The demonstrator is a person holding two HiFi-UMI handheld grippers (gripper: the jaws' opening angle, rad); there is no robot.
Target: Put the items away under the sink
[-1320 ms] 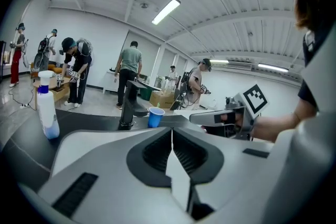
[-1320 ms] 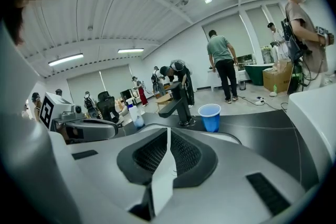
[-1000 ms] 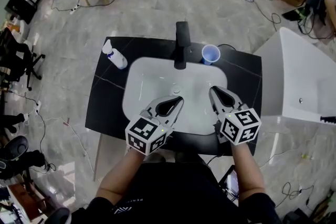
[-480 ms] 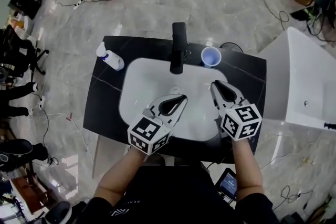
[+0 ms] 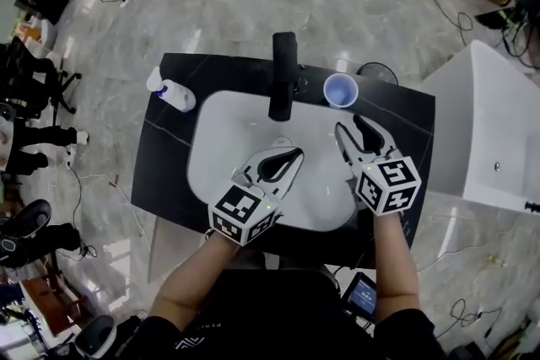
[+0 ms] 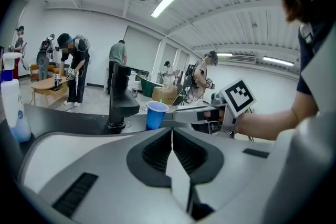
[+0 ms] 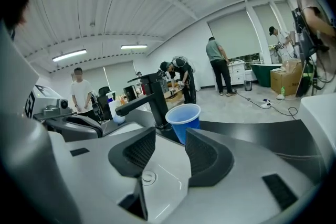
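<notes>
A blue plastic cup (image 5: 341, 90) stands on the black counter (image 5: 169, 164) just right of the black faucet (image 5: 283, 76). At the counter's back left lies a white bottle with a blue cap (image 5: 169, 94). My left gripper (image 5: 294, 154) hovers over the white basin (image 5: 219, 139), shut with nothing in it. My right gripper (image 5: 350, 127) is over the basin's right side, open, a short way in front of the cup. The right gripper view shows the cup (image 7: 184, 118) beyond the gap between the jaws of that gripper (image 7: 170, 139). The left gripper (image 6: 171, 131) has its jaws meeting; its view shows the cup (image 6: 156, 114) and bottle (image 6: 11, 107).
A large white fixture (image 5: 489, 131) stands close to the counter's right end. Cables (image 5: 93, 181) trail on the marble floor at the left. The faucet (image 7: 149, 97) rises between bottle and cup. People stand around a wooden table (image 6: 50, 86) far behind.
Both grippers have edged forward over the basin. The right one is now nearer the cup, and its jaws look further apart. Cup and bottle have not moved.
</notes>
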